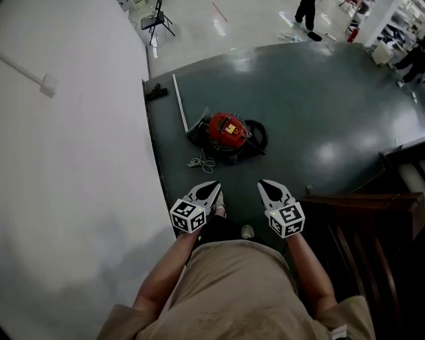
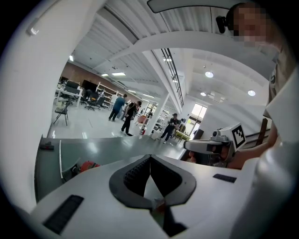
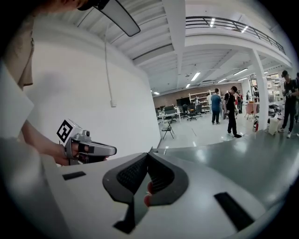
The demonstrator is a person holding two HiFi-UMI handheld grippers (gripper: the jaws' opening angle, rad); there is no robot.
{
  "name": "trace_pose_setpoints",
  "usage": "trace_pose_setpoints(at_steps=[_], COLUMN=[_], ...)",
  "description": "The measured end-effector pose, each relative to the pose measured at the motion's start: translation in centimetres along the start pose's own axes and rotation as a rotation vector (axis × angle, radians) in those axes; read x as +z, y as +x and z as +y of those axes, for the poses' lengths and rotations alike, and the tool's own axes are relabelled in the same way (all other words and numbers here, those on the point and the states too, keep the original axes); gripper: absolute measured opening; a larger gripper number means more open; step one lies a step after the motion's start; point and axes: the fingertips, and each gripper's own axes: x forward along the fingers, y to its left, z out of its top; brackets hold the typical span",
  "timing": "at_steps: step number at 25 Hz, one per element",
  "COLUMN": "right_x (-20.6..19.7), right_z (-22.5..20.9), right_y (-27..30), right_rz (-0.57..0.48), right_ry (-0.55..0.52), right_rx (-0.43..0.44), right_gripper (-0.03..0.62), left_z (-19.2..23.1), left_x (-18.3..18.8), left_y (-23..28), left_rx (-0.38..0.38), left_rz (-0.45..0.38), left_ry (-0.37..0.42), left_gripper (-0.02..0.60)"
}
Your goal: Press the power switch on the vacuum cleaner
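Note:
The vacuum cleaner (image 1: 228, 131) is a red canister with a black hose. It sits on the dark green floor (image 1: 319, 113), about a step ahead of the person's feet. The left gripper (image 1: 214, 186) and the right gripper (image 1: 263, 184) are held side by side at waist height, short of the vacuum and pointing toward it. Both are shut, with nothing between the jaws. In the left gripper view the shut left gripper (image 2: 150, 157) fills the bottom, with the vacuum cleaner (image 2: 88, 165) low at the left. In the right gripper view the right gripper (image 3: 148, 154) is also shut. The power switch is too small to make out.
A white wall (image 1: 73, 166) runs along the left. A metal tube (image 1: 180, 103) and a coiled cable (image 1: 202, 161) lie by the vacuum. A dark wooden stair rail (image 1: 362, 219) stands at the right. A tripod (image 1: 158, 20) and people stand far off.

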Motion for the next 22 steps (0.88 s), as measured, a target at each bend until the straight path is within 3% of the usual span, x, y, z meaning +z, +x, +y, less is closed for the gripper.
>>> trace_pose_setpoints(at_steps=[10, 22], right_x=[5.2, 6.2], right_z=[-4.6, -8.8], right_y=[10.6, 18.2], right_rz=[0.031, 0.097], right_ry=[-0.005, -0.056], right_rx=[-0.093, -0.133], right_gripper=[0.011, 0.011], left_z=[10.4, 18.3], left_x=[8.1, 10.2], left_y=[6.0, 10.3], left_rx=[-0.089, -0.1], left_rz=[0.03, 0.069], left_ry=[0.062, 0.037], left_gripper=[0.006, 0.006])
